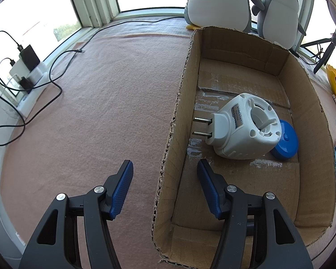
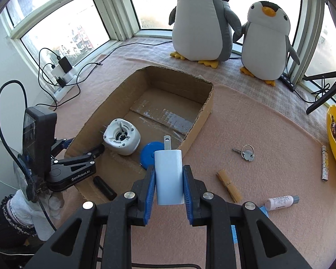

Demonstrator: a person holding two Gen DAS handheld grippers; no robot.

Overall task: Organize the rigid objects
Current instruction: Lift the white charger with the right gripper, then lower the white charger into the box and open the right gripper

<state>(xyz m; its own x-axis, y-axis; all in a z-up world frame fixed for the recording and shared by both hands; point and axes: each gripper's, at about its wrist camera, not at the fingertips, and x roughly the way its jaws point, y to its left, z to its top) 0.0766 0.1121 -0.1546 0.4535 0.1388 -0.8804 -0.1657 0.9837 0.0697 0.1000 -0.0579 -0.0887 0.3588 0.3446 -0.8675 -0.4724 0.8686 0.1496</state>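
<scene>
- Step in hand: carrying 1 item to the cardboard box (image 2: 199,121). The right gripper (image 2: 169,168) is clamped on a pale blue charger (image 2: 169,179), its pads pressed on both flat sides and the folded prong end pointing away. The charger hangs above the pink cloth (image 2: 257,123), just short of the box's near wall.
- The left gripper (image 1: 165,162) stands with its jaws apart astride the box's left wall, 1 finger inside and 1 outside. No pad visibly presses the cardboard.
- Already in the box: a white plug-in device (image 2: 122,137) and a blue disc (image 2: 149,154) touching it, both toward the near end. A black cylinder (image 2: 104,187) lies at the near left corner.
- Left on the cloth, to the right of the box: keys (image 2: 246,153), a wooden peg (image 2: 228,185), a small bottle (image 2: 280,201) and a patterned tube (image 2: 324,165).
- Next, I judge: take the charger over the near wall, clear of the blue disc, to the bare far floor, lower it and let go. The left gripper's arm is close by.
</scene>
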